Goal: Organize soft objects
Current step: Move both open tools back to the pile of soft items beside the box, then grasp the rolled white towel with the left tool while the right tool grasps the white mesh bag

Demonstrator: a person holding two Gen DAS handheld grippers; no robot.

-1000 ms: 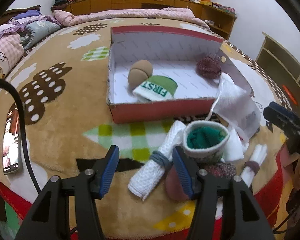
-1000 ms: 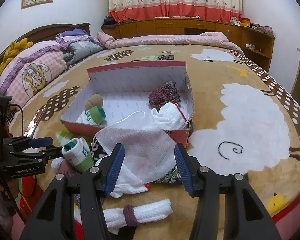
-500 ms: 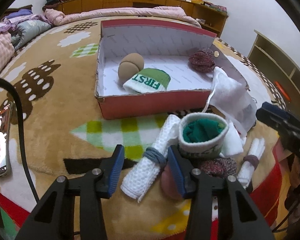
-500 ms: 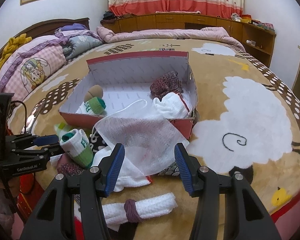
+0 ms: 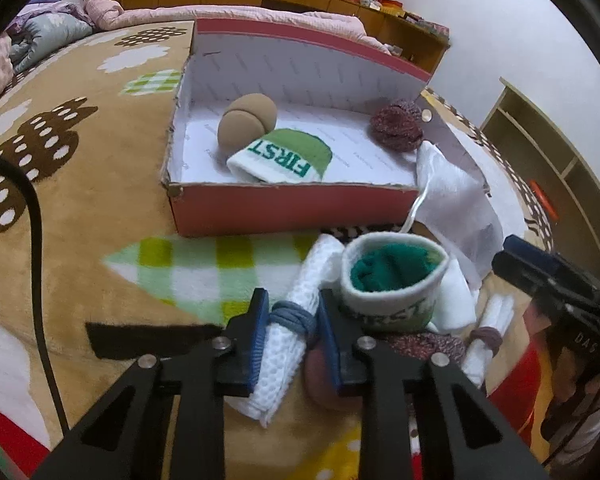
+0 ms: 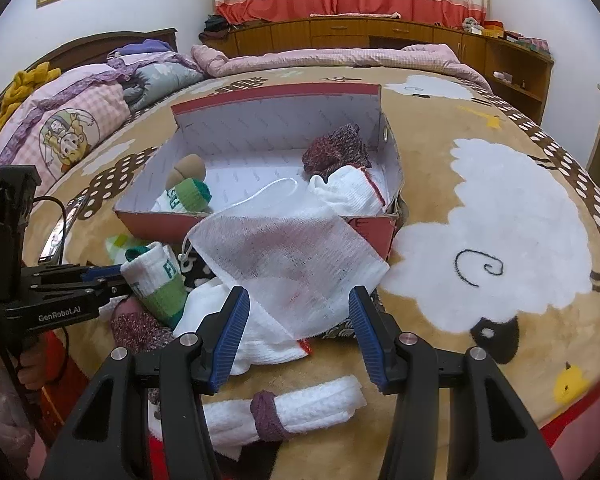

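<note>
Rolled towel (image 5: 290, 344) | lay between left gripper (image 5: 292, 334) pads, jaws nearly closed on its blue band | right gripper (image 6: 298, 334) wide open, empty | advice: grip at band, lift clear toward box (image 5: 292, 208) ahead.

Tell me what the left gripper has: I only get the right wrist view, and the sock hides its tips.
Observer: The left gripper is shut on a white towel roll, its pads at the roll's blue-grey band. It is not on the sock.
Operator: Will the sock come along when it lifts?
Observer: Possibly. The roll's far end seems to lie against the sock's left side, and the sock stands right beside the gripper's right finger.
</note>
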